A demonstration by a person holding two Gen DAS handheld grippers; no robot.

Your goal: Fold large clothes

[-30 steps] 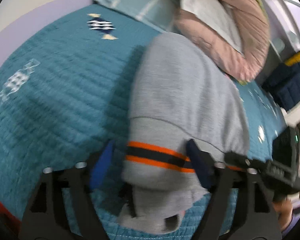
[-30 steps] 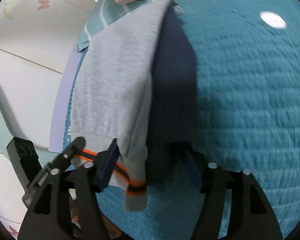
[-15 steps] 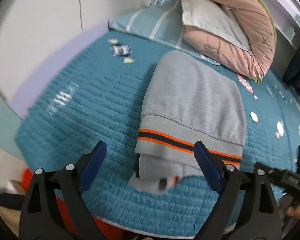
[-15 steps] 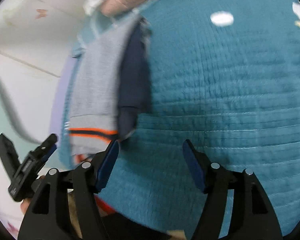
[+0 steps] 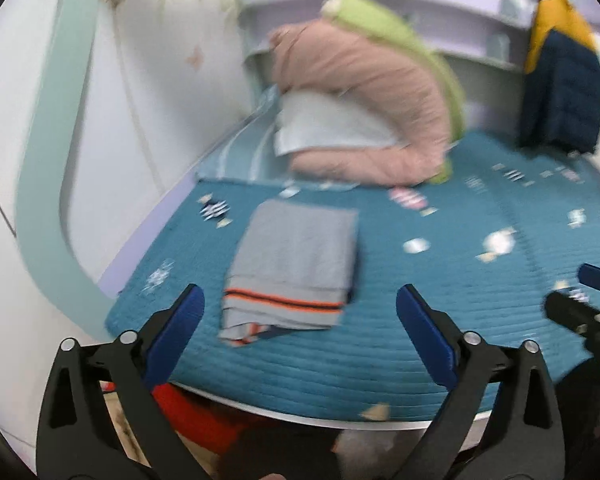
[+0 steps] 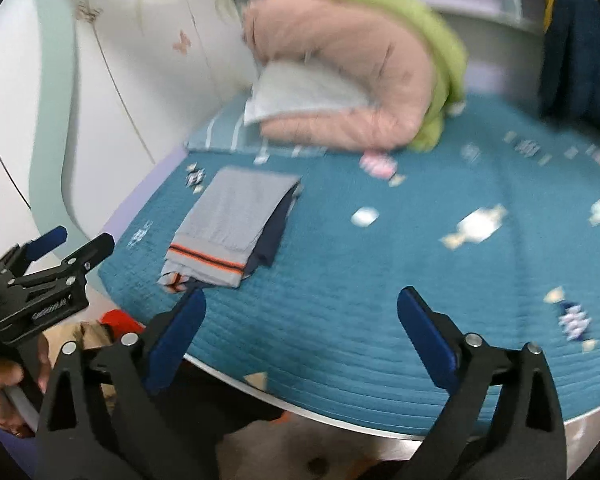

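Near the bedspread (image 5: 380, 344) edge, folded grey garment (image 5: 296, 256), both grippers' jaws just opened wide, empty.

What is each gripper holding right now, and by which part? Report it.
Nothing. The left gripper and right gripper have just opened wide, empty; the folded grey garment lies free on the bed.

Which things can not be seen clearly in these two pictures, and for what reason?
- Grey folded garment: lower layers hidden by its top layer, both views.
- Bedspread prints: motion-blurred, both views.
- Red thing under the bed edge: cut off by the left gripper, left view.
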